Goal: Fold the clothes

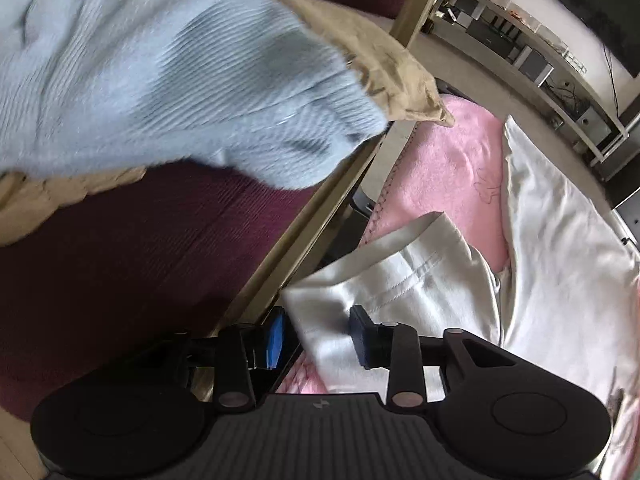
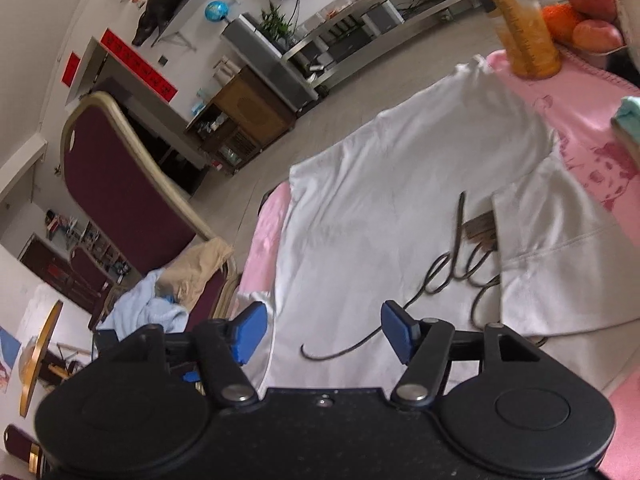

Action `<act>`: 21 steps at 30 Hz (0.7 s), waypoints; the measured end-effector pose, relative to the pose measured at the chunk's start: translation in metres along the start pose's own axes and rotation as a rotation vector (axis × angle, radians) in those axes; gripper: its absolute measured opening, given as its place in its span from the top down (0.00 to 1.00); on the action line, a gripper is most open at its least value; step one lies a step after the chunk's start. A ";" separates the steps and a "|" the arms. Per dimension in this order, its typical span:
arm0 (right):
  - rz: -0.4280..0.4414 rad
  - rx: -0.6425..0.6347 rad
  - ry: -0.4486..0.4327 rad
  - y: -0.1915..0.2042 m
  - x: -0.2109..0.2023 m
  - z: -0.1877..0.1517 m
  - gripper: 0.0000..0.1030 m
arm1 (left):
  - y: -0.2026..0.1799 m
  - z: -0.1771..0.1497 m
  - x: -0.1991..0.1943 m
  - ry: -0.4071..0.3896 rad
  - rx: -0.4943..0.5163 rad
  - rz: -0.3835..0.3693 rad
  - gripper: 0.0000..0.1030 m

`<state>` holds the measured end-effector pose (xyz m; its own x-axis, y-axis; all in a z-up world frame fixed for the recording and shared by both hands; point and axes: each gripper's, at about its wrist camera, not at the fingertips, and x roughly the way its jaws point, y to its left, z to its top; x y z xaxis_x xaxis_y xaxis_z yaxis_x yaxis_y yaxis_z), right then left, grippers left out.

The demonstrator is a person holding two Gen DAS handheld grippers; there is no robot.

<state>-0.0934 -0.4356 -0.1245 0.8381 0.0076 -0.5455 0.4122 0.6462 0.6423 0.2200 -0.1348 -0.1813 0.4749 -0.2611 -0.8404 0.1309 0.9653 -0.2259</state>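
Observation:
A white shirt [image 2: 380, 200] with black script print lies spread on a pink blanket [image 2: 592, 128]; one part is folded over at the right [image 2: 560, 260]. In the left wrist view its hemmed sleeve [image 1: 400, 264] runs down between the blue pads [image 1: 276, 336], and my left gripper [image 1: 318, 336] is shut on that white fabric at the blanket's [image 1: 448, 160] edge. My right gripper [image 2: 324, 338] hovers over the shirt's near edge, open, with nothing between its pads.
A maroon chair [image 1: 120, 260] with a gold frame stands beside the blanket, holding a light blue knit sweater [image 1: 160, 80] and a tan garment [image 1: 380, 64]. An orange bottle [image 2: 524, 28] and fruit [image 2: 588, 12] sit at the far end. Shelves [image 1: 540, 60] line the wall.

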 end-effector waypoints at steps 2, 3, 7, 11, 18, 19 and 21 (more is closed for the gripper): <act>-0.004 0.005 -0.018 -0.004 -0.009 0.007 0.39 | -0.007 -0.003 -0.008 -0.042 0.032 0.012 1.00; -0.009 -0.007 -0.030 -0.006 -0.016 0.013 0.39 | -0.010 -0.005 -0.013 -0.069 0.044 0.015 1.00; -0.064 -0.087 -0.070 -0.021 -0.039 0.035 0.34 | -0.026 -0.017 -0.044 -0.201 0.097 0.023 1.00; -0.130 -0.112 -0.056 -0.062 -0.041 0.043 0.30 | -0.068 -0.042 -0.065 -0.365 0.305 0.108 1.00; -0.146 0.164 0.068 -0.128 -0.023 0.047 0.31 | -0.121 -0.071 -0.060 -0.435 0.528 0.191 1.00; -0.142 0.176 0.072 -0.129 -0.022 0.047 0.31 | -0.123 -0.073 -0.061 -0.438 0.530 0.195 1.00; -0.176 0.158 0.080 -0.128 -0.022 0.044 0.31 | -0.125 -0.080 -0.065 -0.445 0.533 0.198 1.00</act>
<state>-0.1486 -0.5523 -0.1714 0.7199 -0.0305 -0.6934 0.6056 0.5157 0.6060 0.1033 -0.2380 -0.1383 0.8283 -0.1670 -0.5349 0.3585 0.8915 0.2768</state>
